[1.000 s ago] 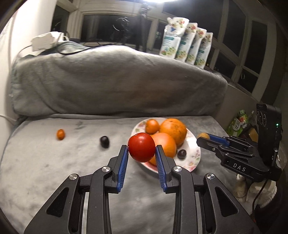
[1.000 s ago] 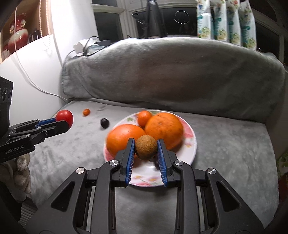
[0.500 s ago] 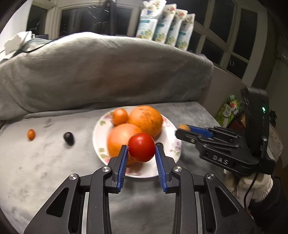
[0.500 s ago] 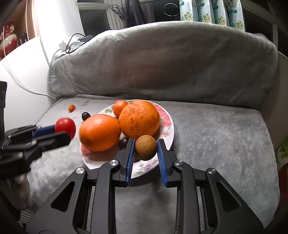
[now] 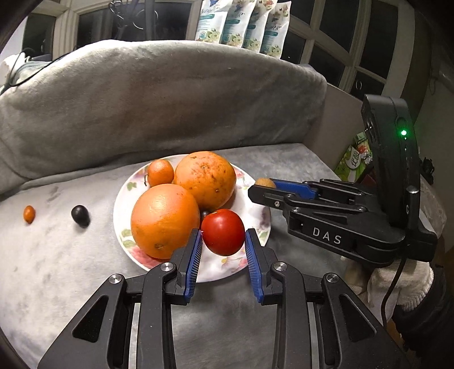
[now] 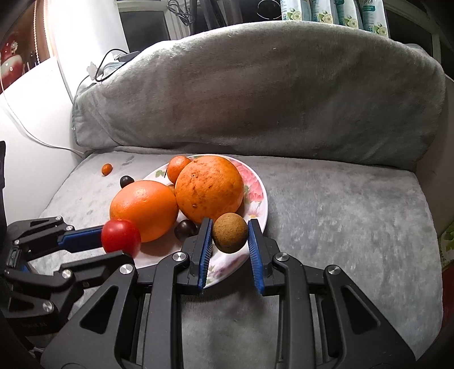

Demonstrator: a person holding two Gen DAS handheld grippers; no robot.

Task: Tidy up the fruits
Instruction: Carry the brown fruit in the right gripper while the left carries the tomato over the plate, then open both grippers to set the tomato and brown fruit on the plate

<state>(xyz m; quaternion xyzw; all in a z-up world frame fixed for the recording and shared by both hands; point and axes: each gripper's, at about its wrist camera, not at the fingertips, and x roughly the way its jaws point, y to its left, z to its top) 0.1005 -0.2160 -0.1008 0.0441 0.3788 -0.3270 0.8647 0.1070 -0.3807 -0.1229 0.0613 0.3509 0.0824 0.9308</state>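
Fruits are being gathered on a round white floral plate that is resting on a seat covered in grey plush fabric, with a grey-draped backrest rising behind it. Dark window panes are being shown beyond the backrest.

Two large oranges are lying on the plate, the near one touching the far one, with one small tangerine at the back. One dark round fruit is sitting among them. Off the plate, one tiny orange kumquat and one dark plum-like fruit are lying apart on the fabric.

One red tomato is being gripped by the left gripper, its blue jaws narrowed onto it above the plate's near edge. One brown rough-skinned round fruit is being clamped by the right gripper over the plate's right edge.

Four white printed pouches are being shown in full only by the left view, as are a green packet and a white glove. A white wall with a cable is being shown only by the right view.
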